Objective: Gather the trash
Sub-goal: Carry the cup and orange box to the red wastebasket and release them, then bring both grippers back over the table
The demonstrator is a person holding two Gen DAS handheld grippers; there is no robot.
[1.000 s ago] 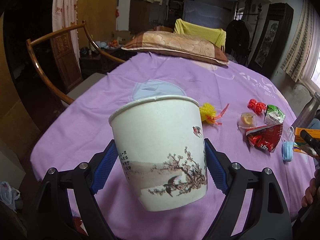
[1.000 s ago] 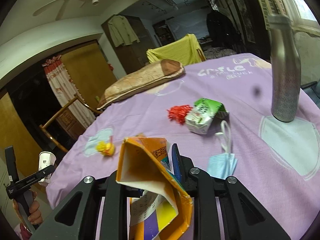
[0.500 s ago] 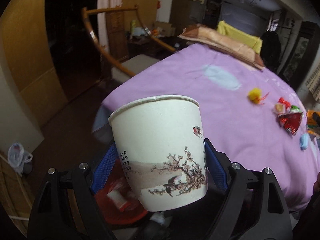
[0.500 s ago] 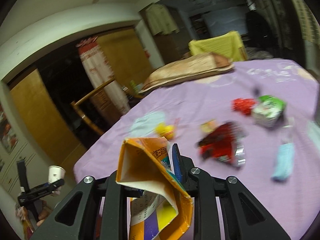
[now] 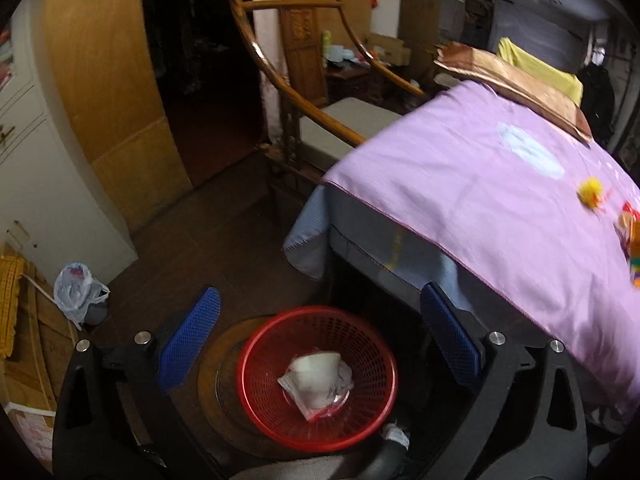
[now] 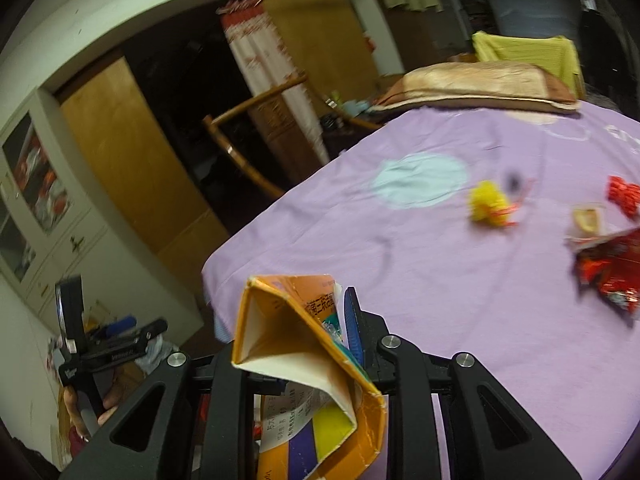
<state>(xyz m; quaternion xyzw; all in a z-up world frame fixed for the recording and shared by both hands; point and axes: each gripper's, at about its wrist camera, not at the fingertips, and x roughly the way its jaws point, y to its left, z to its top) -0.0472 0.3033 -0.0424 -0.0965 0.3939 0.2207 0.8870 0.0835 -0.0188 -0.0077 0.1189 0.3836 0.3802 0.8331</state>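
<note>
Jaws, left gripper [image 5: 316, 344]: wide apart, blue pads clear of everything, nothing between them; they have just been opening. Seen through the gap, lower centre of the left wrist view, the bin [image 5: 260, 364], a red mesh basket on the floor beside the surface.

Jaws, right gripper [image 6: 304, 344]: narrow, clamped on the carton [image 6: 308, 364], which fills the lower centre of the right wrist view.

Item 1, cup [image 5: 318, 380]: white paper, lying on its side inside the bin on top of a clear wrapper. Already collected.

Item 2, carton: orange card, flattened and folded open at the top, printed panel below. Judged light and stiff along the creases but easily crushed; a pinch across the flat sides, as now, should hold it. Held above the near edge of the surface [image 6: 440, 280], purple cloth.

Item 3, yellow pompom [image 6: 490, 204]: right of centre on the cloth. Judged soft and very light; pinch the body, not the ribbon.

Item 4, red wrapper [image 6: 612, 268]: right edge of the frame, crinkled foil. Likely slippery and springy; take a bunched fold.

Item 5, small cup [image 6: 586, 222]: just beside the red wrapper, upper side. Blurred; material cannot be told.

Item 6, red tangle [image 6: 622, 196]: far right, blurred; likely soft.

Status, judged: one piece binned, one in transit, four left on the cloth.
</note>
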